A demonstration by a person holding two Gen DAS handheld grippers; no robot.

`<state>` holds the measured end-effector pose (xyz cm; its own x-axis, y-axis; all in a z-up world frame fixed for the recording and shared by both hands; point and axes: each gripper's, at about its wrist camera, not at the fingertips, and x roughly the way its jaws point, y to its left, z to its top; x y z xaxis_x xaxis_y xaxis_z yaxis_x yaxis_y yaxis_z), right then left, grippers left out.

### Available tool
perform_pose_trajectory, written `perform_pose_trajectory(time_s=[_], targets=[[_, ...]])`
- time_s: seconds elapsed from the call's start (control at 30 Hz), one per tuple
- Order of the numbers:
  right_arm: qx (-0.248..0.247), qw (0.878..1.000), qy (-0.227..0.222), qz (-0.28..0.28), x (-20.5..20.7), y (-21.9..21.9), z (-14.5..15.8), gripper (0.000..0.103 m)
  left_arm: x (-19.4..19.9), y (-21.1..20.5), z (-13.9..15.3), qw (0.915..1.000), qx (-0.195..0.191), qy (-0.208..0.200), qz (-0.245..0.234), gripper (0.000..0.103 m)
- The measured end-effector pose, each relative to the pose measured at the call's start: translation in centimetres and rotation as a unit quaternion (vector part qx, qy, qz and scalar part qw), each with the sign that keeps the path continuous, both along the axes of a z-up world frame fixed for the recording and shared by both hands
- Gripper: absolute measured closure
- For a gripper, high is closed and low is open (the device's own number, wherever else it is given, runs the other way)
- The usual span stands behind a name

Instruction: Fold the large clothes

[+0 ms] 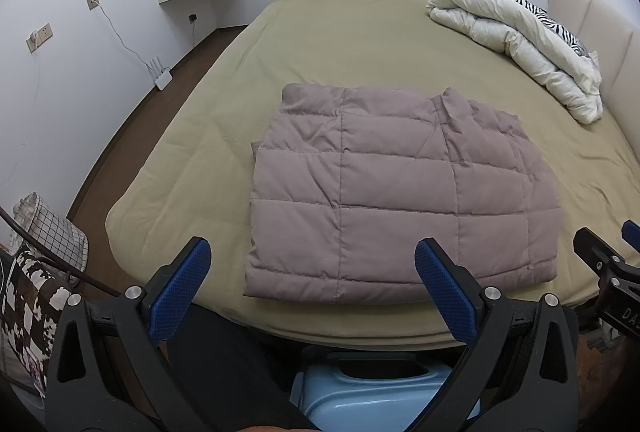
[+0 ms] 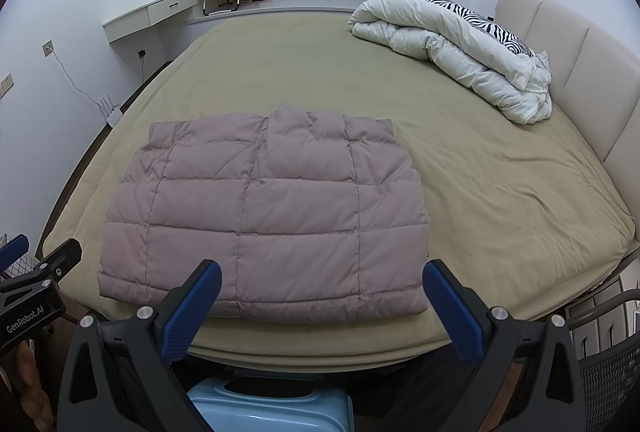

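Blue-padded jaws stand wide apart and empty on both the left gripper (image 1: 312, 264) and the right gripper (image 2: 320, 284), held short of the bed (image 2: 500, 192) edge. Just beyond lies the mauve quilted jacket (image 2: 264, 216), folded into a compact rectangle near that edge. Folding appears complete; sleeves are presumably tucked beneath, unseen. A white duvet (image 2: 452, 52) lies well apart by the headboard.
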<state>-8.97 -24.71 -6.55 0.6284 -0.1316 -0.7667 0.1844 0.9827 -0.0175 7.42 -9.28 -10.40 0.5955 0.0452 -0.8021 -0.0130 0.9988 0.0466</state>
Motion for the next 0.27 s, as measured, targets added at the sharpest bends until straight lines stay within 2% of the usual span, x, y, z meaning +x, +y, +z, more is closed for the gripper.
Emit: perform_pose_trajectory(time_s=[0.27], targets=[[0.002, 1.0, 0.003, 0.001, -0.09, 0.08, -0.31, 0.0, -0.01, 0.04, 0.18, 1.0, -0.002, -0.004, -0.002, 0.0]])
